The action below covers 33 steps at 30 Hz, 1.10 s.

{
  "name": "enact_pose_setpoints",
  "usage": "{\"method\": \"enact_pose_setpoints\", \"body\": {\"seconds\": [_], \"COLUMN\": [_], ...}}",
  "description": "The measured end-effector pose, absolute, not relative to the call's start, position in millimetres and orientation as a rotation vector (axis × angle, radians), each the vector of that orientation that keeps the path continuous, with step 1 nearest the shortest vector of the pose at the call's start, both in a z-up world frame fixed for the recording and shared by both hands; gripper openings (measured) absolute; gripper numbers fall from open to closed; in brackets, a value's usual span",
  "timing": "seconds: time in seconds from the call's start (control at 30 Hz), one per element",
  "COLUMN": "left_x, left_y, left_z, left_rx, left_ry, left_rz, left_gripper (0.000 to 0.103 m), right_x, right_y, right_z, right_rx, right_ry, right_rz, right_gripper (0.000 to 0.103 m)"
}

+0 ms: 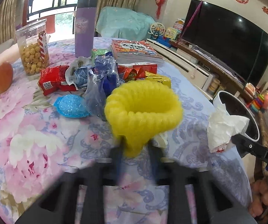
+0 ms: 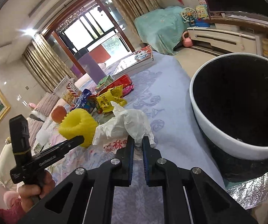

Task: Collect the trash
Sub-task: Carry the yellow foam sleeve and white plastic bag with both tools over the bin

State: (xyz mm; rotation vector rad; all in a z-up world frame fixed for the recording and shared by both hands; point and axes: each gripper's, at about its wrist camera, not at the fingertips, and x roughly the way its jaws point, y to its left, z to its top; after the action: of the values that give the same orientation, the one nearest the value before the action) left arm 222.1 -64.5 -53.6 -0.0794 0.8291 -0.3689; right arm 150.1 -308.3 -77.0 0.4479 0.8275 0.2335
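My left gripper is shut on the lower end of a yellow foam fruit net, which stands up over the flowered tablecloth. In the right wrist view that same net sits at the left gripper's tip. My right gripper is shut on a crumpled white tissue, close to the white-rimmed, black-lined bin at the table's right edge. In the left wrist view the tissue hangs in front of the bin. More trash lies behind: a red packet, a blue plastic bag, a yellow wrapper.
A popcorn jar, an orange, a purple flask and a stack of books stand at the far side of the table. A blue plastic tray lies by the pile. A TV on a low cabinet is beyond the right edge.
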Motion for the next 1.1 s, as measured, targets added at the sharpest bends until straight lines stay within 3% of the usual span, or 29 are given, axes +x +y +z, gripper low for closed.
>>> {"method": "enact_pose_setpoints", "body": {"seconds": [0.53, 1.1], "left_x": [187, 194], "left_y": [-80, -160], "left_z": [-32, -24], "left_rx": [-0.042, 0.047], "left_ry": [0.762, 0.766], "left_rz": [-0.481, -0.629], "left_gripper": [0.011, 0.011], "right_x": [125, 95], "right_y": [-316, -379], "right_z": [-49, -35], "right_rx": [0.445, 0.466], "right_ry": [0.755, 0.700], "right_rz": [0.222, 0.093], "right_gripper": [0.009, 0.009]}}
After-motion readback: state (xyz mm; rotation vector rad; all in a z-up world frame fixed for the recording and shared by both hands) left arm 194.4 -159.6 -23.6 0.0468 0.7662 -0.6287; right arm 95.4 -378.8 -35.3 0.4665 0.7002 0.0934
